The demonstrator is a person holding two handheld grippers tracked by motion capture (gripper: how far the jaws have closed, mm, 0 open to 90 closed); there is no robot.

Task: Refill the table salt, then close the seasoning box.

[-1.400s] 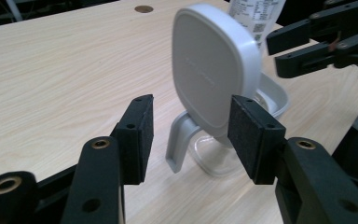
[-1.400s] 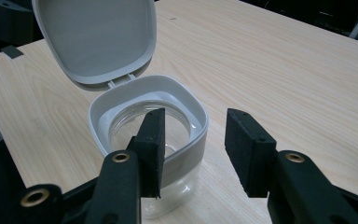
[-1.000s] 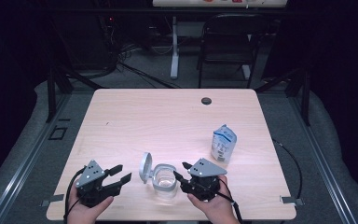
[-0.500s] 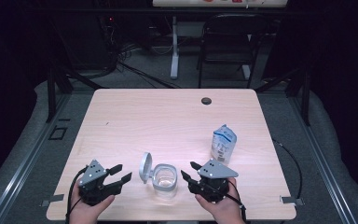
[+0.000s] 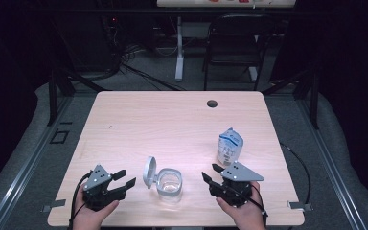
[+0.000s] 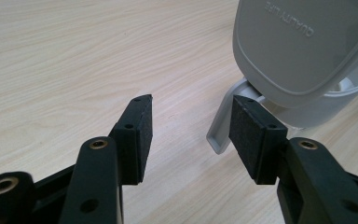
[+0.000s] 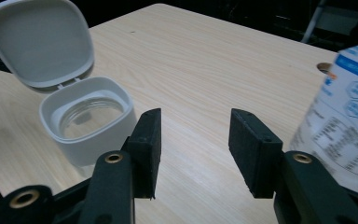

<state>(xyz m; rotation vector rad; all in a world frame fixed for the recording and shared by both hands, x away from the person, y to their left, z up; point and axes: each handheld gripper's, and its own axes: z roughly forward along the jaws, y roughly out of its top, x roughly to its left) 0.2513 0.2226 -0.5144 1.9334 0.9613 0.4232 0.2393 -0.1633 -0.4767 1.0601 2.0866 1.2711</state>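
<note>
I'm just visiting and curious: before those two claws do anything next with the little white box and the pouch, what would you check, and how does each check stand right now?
1. Lid of the white box is up: ok, the lid stands open at its left.
2. Box interior free: ok, in the right gripper view its clear bottom has nothing on it.
3. Left claw empty and open: ok, nothing sits between its pads.
4. Right claw empty and open: ok, its jaws have just been opening, with nothing between them.
5. Pouch upright and within reach: ok, it stands just beyond the right claw.
6. Pouch sealed or already opened: cannot tell.
</note>
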